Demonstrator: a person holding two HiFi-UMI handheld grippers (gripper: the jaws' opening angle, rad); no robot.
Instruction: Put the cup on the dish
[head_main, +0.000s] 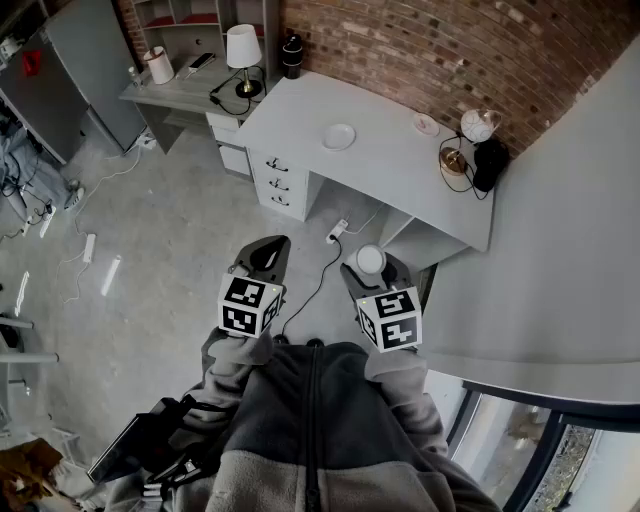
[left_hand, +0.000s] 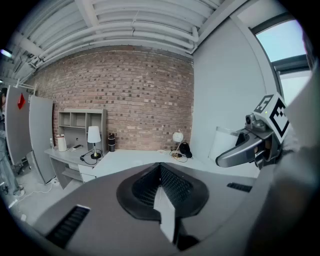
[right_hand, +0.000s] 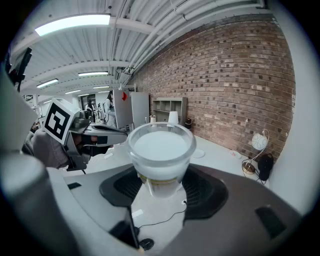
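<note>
1. The left tool (head_main: 263, 250) hangs over the floor in front of the person's body. Its own view shows its two jaws pressed together with nothing between them, so it has no part in the carrying.
2. The dish (head_main: 338, 136) lies flat and bare on the grey worktop (head_main: 400, 190). It sits toward 12 o'clock from both tools and well apart from them, with open floor between.
3. The right tool (right_hand: 161, 184) is at 3 o'clock of the left one, at about the same height. It is pinching the cup (right_hand: 161, 147) low on its sides, with its jaws spread wide around it. The cup is upright, mouth up, in the air over the floor, and touches nothing but the jaws.
4. Toward 1 o'clock from the dish, a smaller saucer (head_main: 426, 124) rests near the brick wall. A globe lamp (head_main: 479, 125) stands at 3 o'clock of that.
5. Progress, as I judge it: the pickup is done, since the cup is firmly in the right tool and off any surface.
6. Left to do: carry the cup toward 12 o'clock until it is over the dish. Then lower it upright onto the middle of the dish and let go. The larger dish looks the likelier target, though the task does not say which.
</note>
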